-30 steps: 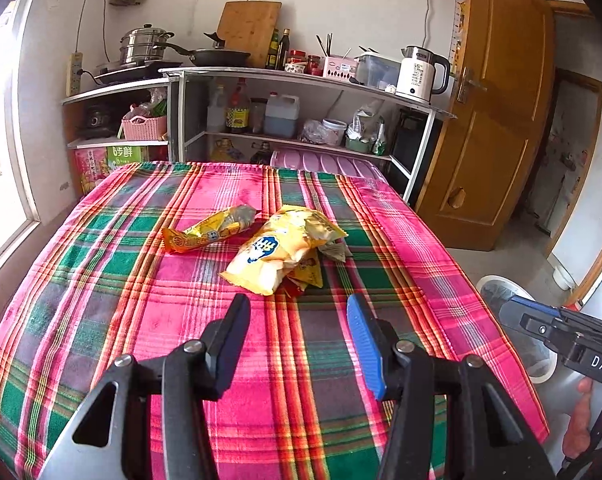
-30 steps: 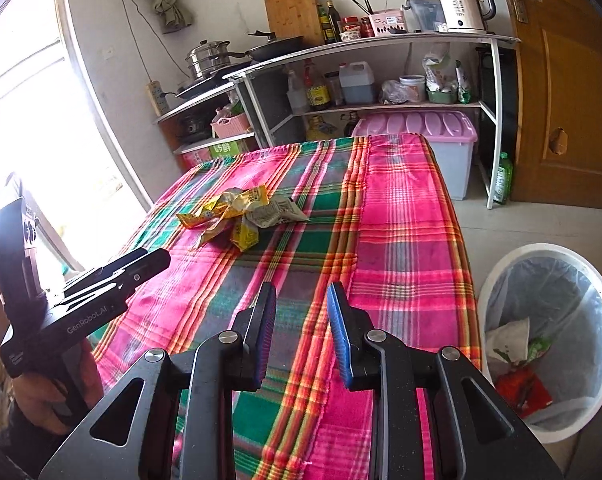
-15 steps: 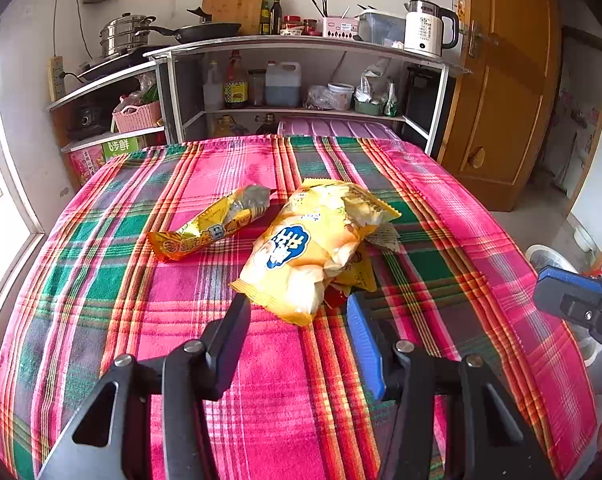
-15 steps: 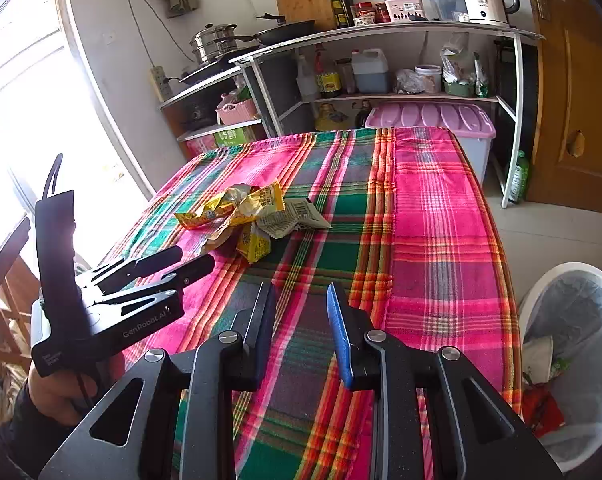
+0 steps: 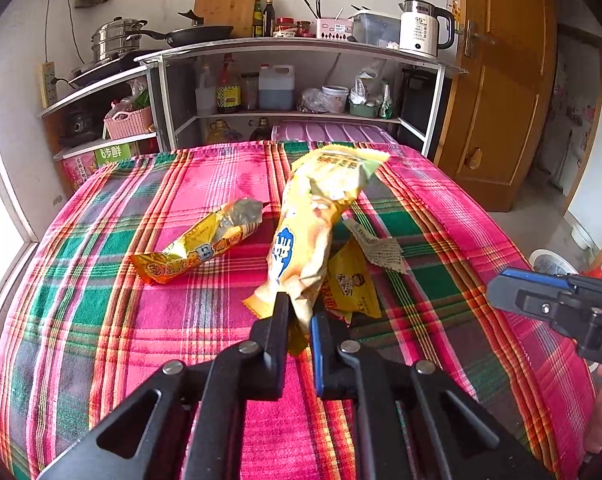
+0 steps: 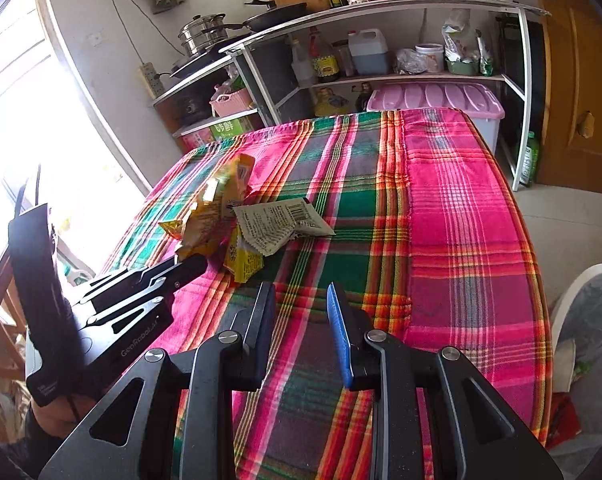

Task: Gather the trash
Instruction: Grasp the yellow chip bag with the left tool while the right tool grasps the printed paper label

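Left gripper [image 5: 299,312] was clamped on the near corner of the big yellow chip bag [image 5: 313,232], jaws nearly closed with only the foil between them. Bag looked tipped up off the surface [image 5: 101,320], far end raised; couldn't tell if any of it touched the cloth.

Right gripper [image 6: 301,300] was empty, jaws parted wide, hovering over the near edge of the surface, well short of the pile.

Just past the left gripper, a small yellow packet [image 5: 351,284] lay flat, partly under the lifted bag. Beside it a torn grey wrapper [image 5: 377,244] with a barcode, printed side up in the right wrist view. Left of the bag, apart from it, a long orange snack wrapper [image 5: 201,248] lay diagonally.

Trash bin [image 6: 581,344] sat on the floor off the right side of the surface, lined, with some rubbish already visible inside.

Progress, my read: early. One item gripped, not yet binned. Three pieces left on the cloth. The bin's contents suggest something was collected, but can't say what.

Background: shelf unit [image 5: 293,52] with pots, bottles and kettle, and a wooden door [image 5: 501,80] on the right. Not task-relevant.
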